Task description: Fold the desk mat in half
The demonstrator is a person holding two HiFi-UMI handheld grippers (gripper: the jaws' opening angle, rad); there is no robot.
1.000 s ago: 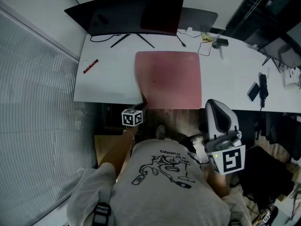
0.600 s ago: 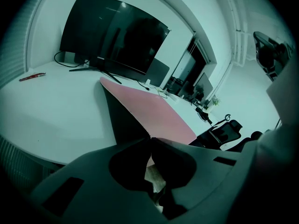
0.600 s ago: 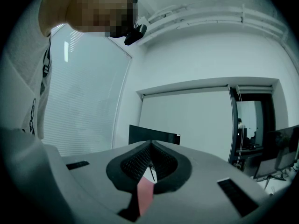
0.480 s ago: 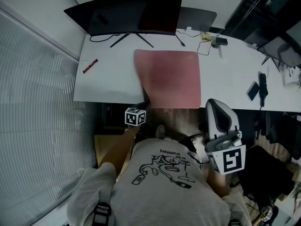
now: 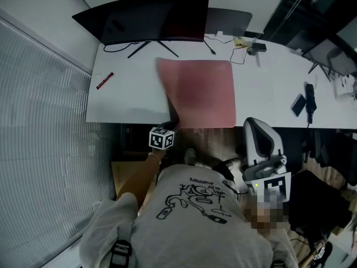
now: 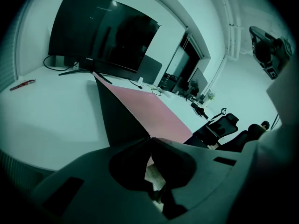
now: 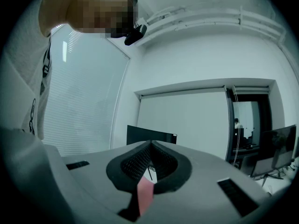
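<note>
The pink desk mat (image 5: 203,91) lies on the white desk (image 5: 128,96) in front of the monitor. My left gripper (image 5: 172,124) is at the desk's near edge, shut on the mat's near-left corner. That corner is lifted, and the mat's dark underside (image 6: 117,113) rises from the left gripper (image 6: 150,138), with the pink top (image 6: 152,106) beyond. My right gripper (image 5: 250,124) is by the mat's near-right corner. In the right gripper view its jaws (image 7: 150,143) are closed with a strip of pink mat (image 7: 145,195) between the pads.
A wide black monitor (image 5: 148,18) stands at the desk's back, with cables (image 5: 241,44) to its right. A red pen (image 5: 105,80) lies at the left and a dark phone (image 5: 298,105) at the right. The person's torso fills the near part of the head view.
My left gripper has shifted slightly to the right with the mat's corner, and more dark underside shows along the mat's left edge. The right gripper has stayed where it was.
</note>
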